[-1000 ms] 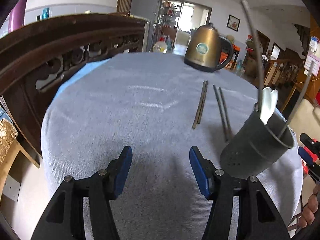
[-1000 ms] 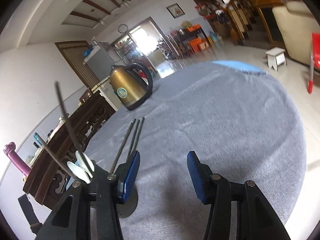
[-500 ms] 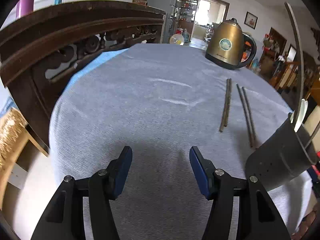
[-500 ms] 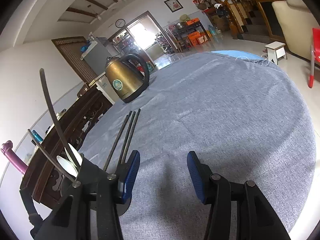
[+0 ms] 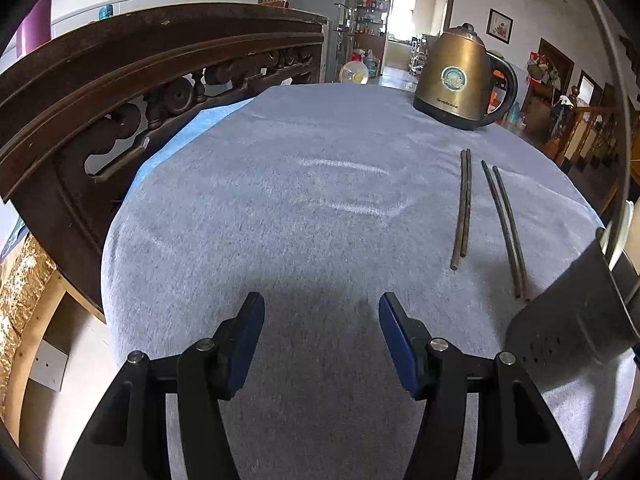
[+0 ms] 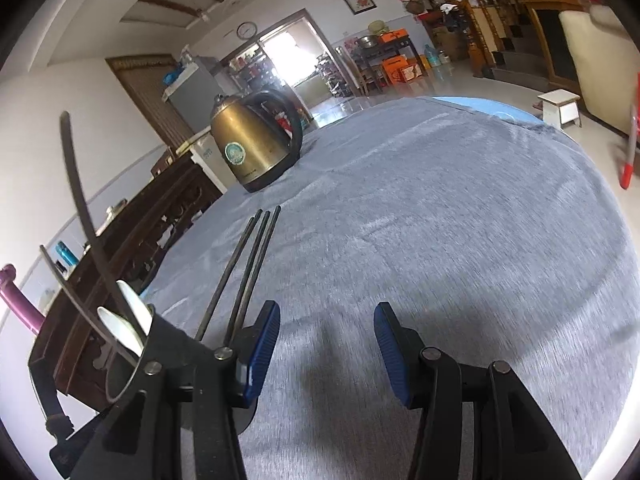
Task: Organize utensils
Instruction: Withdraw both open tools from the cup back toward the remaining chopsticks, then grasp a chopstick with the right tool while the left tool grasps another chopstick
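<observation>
Both grippers' fingers (image 5: 400, 340) are hanging spread, empty; chopsticks (image 5: 462, 208) beyond the right finger risk rolling from a skewed pinch.

On the table (image 5: 280, 200): kettle (image 5: 460, 76) at far side; two chopstick pairs (image 5: 462, 208) (image 5: 505, 228) lay side by side before it; utensil holder (image 5: 572, 320) nearest, right.

A matt, napped grey cloth (image 5: 280, 208) lay under the left claw (image 5: 321, 330), whose blue pads (image 5: 394, 334) looked ribbed plastic on matt black arms. Ahead right, dull dark chopsticks (image 5: 463, 210) lay before a brushed brass-toned metal kettle (image 5: 456, 76). Far left stood glossy carved wood (image 5: 160, 80). Close right, the holder (image 5: 568, 320) looked matt black.
</observation>
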